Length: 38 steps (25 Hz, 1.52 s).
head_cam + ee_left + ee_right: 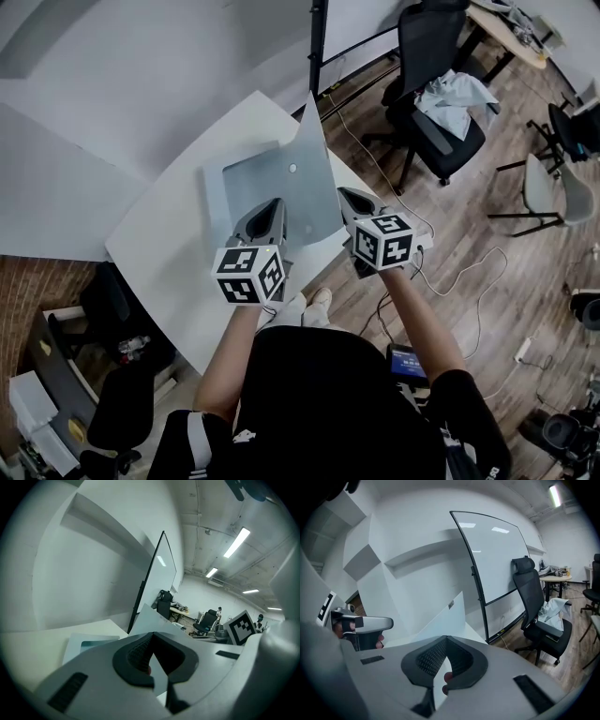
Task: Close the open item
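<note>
Fingers (137,654) of the left gripper (153,641) are clamped on the near edge of the raised cover (314,178) of the pale grey plastic folder (246,183). The right gripper (445,644) pinches the same sheet. The rest of the folder lies flat on the white table (169,244), left of the upright cover (the left gripper's side), so we judge the cover must swing leftward and down.

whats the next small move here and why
Probably swing the cover down onto the flat half lying on the table, moving both grippers together. The left gripper and right gripper each pinch the cover's near edge, and it stands raised, well off the flat half.
</note>
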Motion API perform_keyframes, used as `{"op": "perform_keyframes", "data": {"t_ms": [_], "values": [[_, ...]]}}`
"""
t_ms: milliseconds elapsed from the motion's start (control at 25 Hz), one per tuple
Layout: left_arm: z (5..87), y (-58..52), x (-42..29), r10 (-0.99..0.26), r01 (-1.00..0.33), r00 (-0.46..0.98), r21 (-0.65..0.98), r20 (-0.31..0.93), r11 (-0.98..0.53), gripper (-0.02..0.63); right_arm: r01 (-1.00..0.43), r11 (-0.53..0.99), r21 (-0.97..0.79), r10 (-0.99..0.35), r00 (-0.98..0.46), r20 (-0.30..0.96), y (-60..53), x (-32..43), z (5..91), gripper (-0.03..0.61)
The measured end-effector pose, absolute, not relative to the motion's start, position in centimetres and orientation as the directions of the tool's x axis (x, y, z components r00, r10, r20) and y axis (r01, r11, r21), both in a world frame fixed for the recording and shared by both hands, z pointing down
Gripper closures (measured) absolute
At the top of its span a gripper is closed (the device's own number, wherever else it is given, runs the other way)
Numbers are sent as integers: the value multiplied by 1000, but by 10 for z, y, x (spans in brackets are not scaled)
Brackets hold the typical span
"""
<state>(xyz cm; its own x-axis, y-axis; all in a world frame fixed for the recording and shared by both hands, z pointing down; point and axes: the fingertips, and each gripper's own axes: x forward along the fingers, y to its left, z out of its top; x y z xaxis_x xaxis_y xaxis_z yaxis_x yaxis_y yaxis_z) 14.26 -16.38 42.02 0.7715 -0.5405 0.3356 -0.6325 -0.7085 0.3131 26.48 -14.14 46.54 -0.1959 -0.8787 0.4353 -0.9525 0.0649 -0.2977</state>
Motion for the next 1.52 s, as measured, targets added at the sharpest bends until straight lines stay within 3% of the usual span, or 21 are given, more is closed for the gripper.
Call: {"op": "perform_keyframes", "data": {"t_ms": [1520], "values": [[436, -214, 59, -647, -735, 678, 353, 348, -580, 604, -955, 168, -244, -842, -268, 469, -225, 220, 469, 540]]}}
